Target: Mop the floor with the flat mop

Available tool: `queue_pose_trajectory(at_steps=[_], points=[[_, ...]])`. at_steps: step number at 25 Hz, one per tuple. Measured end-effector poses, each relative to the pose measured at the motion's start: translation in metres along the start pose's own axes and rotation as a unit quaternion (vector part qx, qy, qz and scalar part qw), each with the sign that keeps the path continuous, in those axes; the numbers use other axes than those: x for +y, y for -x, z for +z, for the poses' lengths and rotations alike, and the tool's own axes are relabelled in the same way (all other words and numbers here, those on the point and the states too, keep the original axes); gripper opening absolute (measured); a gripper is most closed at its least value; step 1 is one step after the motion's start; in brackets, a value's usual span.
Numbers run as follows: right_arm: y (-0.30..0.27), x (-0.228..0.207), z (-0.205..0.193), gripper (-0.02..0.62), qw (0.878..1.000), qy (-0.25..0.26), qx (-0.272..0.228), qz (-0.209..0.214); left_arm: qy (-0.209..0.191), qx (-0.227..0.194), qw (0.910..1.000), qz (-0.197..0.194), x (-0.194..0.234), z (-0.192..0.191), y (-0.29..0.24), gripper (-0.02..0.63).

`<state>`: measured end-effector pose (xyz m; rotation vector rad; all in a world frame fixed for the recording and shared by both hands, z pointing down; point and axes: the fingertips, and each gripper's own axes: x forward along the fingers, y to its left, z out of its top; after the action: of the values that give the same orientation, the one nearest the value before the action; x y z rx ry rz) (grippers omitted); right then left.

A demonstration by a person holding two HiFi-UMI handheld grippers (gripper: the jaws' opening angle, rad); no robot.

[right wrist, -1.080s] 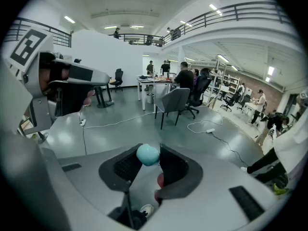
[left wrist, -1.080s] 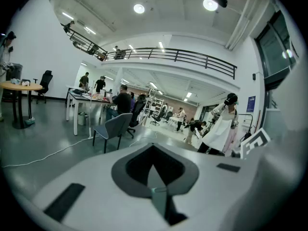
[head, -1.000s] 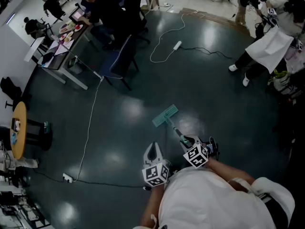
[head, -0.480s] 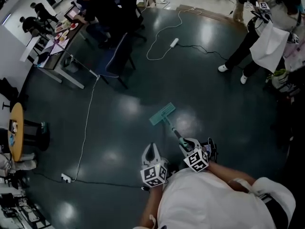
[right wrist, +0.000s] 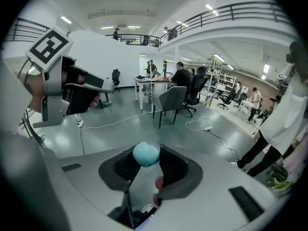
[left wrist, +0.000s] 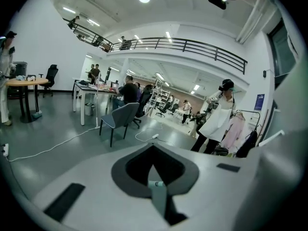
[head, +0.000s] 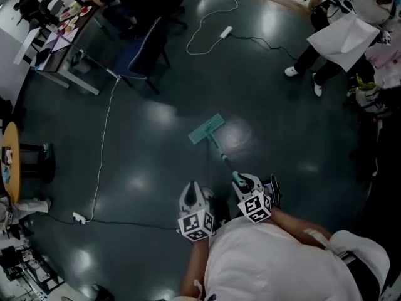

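The flat mop's teal head [head: 206, 128] lies on the dark glossy floor ahead of me. Its handle [head: 220, 154] slants back to my right gripper [head: 243, 180], which is shut on it. In the right gripper view the handle's rounded teal end [right wrist: 145, 154] sits between the jaws of that right gripper [right wrist: 147, 165]. My left gripper [head: 191, 190] hangs beside it, a little to the left and apart from the handle. In its own view the left gripper [left wrist: 153, 165] has its jaws together with nothing between them.
A white cable [head: 103, 143] runs over the floor to a power strip [head: 78, 218] at my left. A blue chair [head: 145, 55] and desks [head: 56, 49] with seated people stand far left. Another power strip [head: 226, 30] lies ahead. A person in white [head: 341, 39] stands at far right.
The whole view has drifted, with the desks and cables sliding toward the top left. The mop head sits a little farther out from me. Both grippers kept their hold and spacing.
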<state>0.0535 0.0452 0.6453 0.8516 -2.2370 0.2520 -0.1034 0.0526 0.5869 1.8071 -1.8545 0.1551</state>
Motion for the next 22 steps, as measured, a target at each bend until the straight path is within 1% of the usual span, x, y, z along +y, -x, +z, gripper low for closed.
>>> queue_pose_trajectory(at_steps=[3, 5, 7, 9, 12, 14, 16, 18, 20, 22], points=[[-0.002, -0.006, 0.008, 0.115, 1.000, -0.013, -0.016, -0.011, 0.007, 0.013, 0.9999, -0.006, -0.003, -0.010, -0.003, 0.006], [-0.004, -0.009, 0.011, 0.115, 1.000, -0.021, -0.015, -0.014, 0.014, 0.022, 0.9996, -0.008, -0.002, -0.015, -0.004, 0.006], [-0.004, -0.012, 0.008, 0.115, 1.000, -0.026, 0.005, -0.012, 0.021, 0.030, 0.9993, -0.010, -0.002, -0.018, -0.005, 0.006], [-0.001, -0.015, -0.003, 0.115, 0.999, -0.031, 0.027, -0.010, 0.016, 0.031, 0.9993, -0.010, -0.003, -0.019, -0.005, 0.006], [0.004, -0.017, -0.020, 0.115, 0.998, -0.053, 0.041, -0.014, 0.012, 0.033, 0.9993, -0.013, -0.006, -0.019, -0.005, 0.006], [-0.004, -0.017, -0.033, 0.115, 0.996, -0.068, 0.055, -0.018, 0.014, 0.037, 0.9991, -0.016, -0.007, -0.019, -0.007, 0.006], [-0.024, -0.018, -0.050, 0.115, 0.995, -0.068, 0.068, -0.021, 0.014, 0.040, 0.9989, -0.018, -0.008, -0.020, -0.008, 0.006], [-0.057, -0.025, -0.058, 0.115, 0.996, -0.057, 0.070, -0.028, 0.012, 0.043, 0.9988, -0.019, -0.007, -0.019, -0.010, 0.006], [-0.102, -0.041, -0.049, 0.115, 0.996, -0.046, 0.066, -0.036, 0.014, 0.046, 0.9987, -0.015, -0.004, -0.018, -0.012, 0.006], [-0.151, -0.061, -0.029, 0.115, 0.997, -0.036, 0.061, -0.044, 0.024, 0.050, 0.9985, -0.007, 0.001, -0.017, -0.011, 0.006]])
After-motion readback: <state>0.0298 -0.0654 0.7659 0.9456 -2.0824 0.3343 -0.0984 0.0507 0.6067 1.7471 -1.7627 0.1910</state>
